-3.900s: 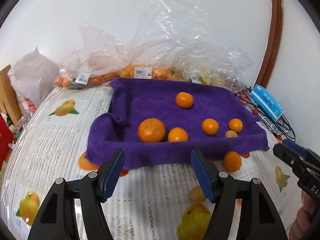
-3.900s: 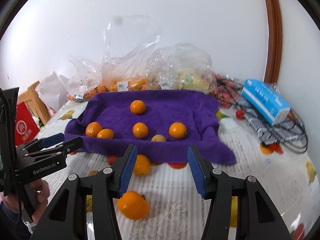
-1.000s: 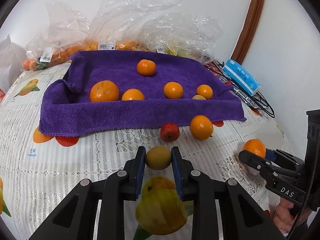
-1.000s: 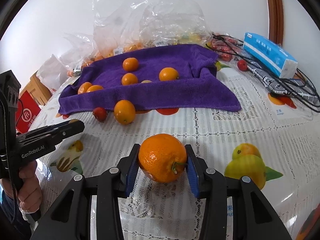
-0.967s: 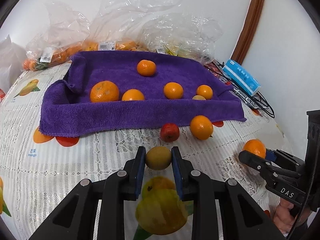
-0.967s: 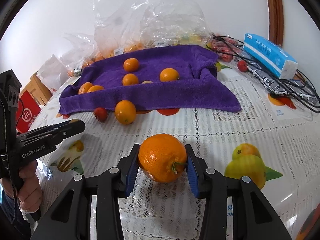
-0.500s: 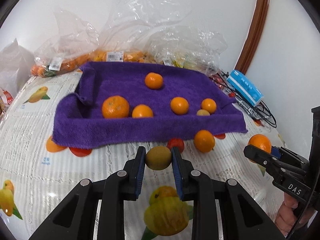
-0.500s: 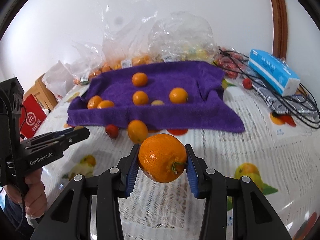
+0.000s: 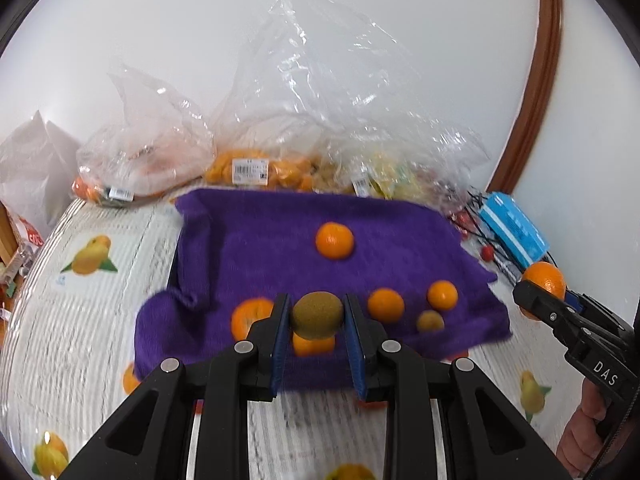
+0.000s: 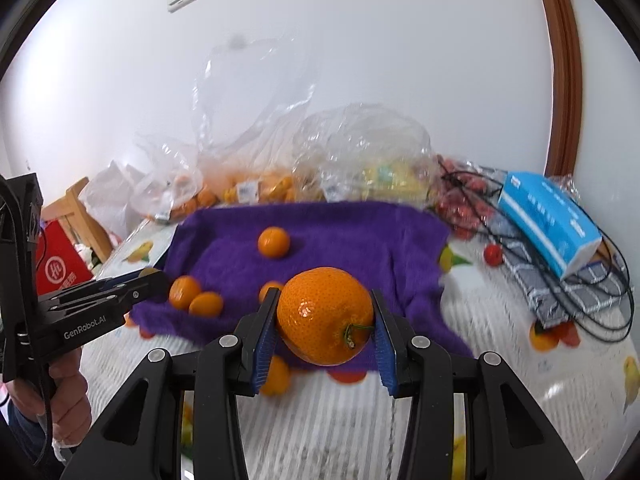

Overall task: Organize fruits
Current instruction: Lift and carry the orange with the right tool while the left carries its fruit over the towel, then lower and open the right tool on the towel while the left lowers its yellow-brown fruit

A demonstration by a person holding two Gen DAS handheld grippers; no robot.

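I'm gripping a small brownish-green fruit [image 9: 317, 317] in the left gripper [image 9: 317, 320], jaws pinched nearly closed on it, and it's sitting at lower centre of the left view, in front of the purple towel [image 9: 260, 240]. The right gripper [image 10: 325, 320] is clamping a big orange [image 10: 325, 315] with its stem facing me, blue pads [image 10: 265, 336] pressing both sides, right in the middle of the right view. I'm seeing several small oranges lying on the towel; one [image 9: 335, 241] is resting apart toward the upper middle of it. Clear plastic bags [image 9: 312, 120] of fruit are piling up behind the towel against the wall. A blue box [image 10: 548, 220] is lying on cables at the right edge. Everything's sitting on a white tablecloth [image 10: 340, 432] printed with fruit. The picture is blurring a little.
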